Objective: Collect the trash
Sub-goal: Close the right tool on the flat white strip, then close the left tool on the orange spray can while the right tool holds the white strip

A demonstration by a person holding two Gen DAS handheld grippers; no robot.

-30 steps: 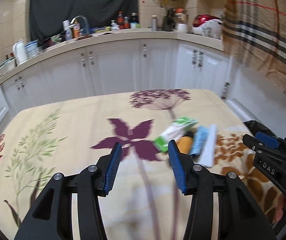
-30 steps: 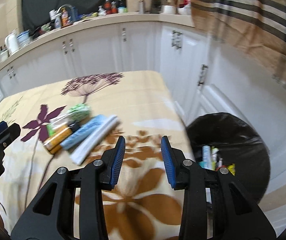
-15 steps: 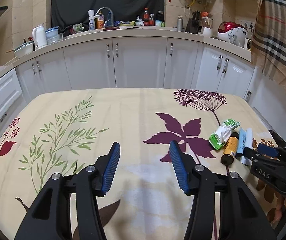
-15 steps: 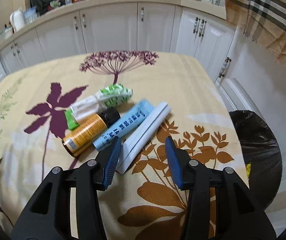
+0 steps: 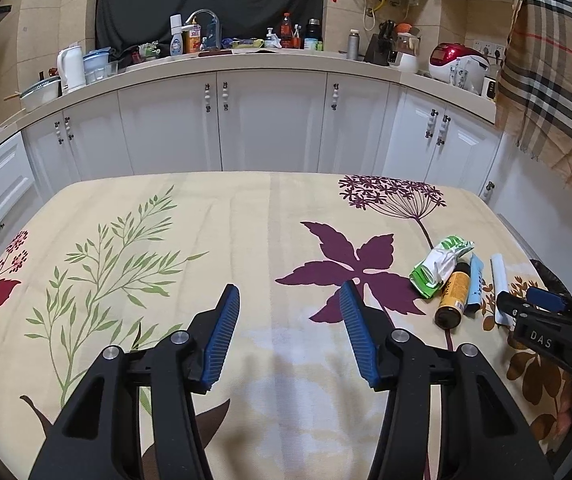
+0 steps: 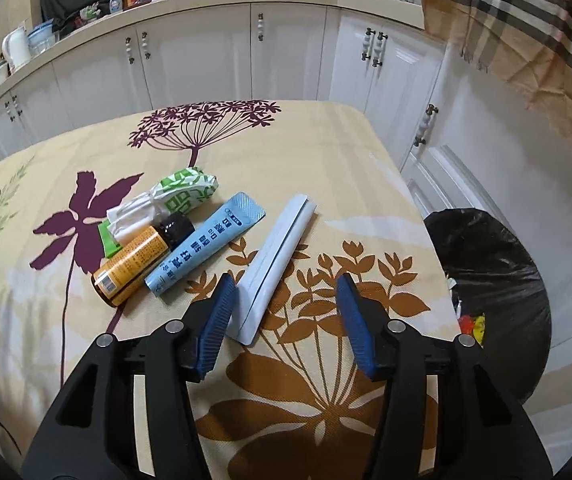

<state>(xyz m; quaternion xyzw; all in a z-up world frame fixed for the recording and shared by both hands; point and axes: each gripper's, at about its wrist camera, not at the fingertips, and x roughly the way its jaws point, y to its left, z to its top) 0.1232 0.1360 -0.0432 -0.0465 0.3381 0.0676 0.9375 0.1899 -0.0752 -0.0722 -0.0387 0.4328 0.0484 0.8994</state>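
Several pieces of trash lie together on the flowered tablecloth (image 6: 326, 152): a crumpled green-and-white wrapper (image 6: 173, 196), an orange bottle with a black cap (image 6: 133, 264), a light blue tube (image 6: 205, 244) and a long white flat pack (image 6: 273, 260). My right gripper (image 6: 286, 312) is open, low over the cloth, with the near end of the white pack between its fingers. My left gripper (image 5: 290, 328) is open and empty over the middle of the table, left of the trash (image 5: 452, 280). The right gripper also shows in the left wrist view (image 5: 542, 308).
A bin lined with a black bag (image 6: 494, 280) stands on the floor off the table's right edge, with some trash inside. White cabinets (image 5: 269, 120) and a cluttered counter run behind the table. A plaid cloth (image 6: 526, 20) hangs at the right.
My right gripper has swung left from over the bin side and come down over the white pack. My left gripper has moved left, away from the trash, to the table's middle.
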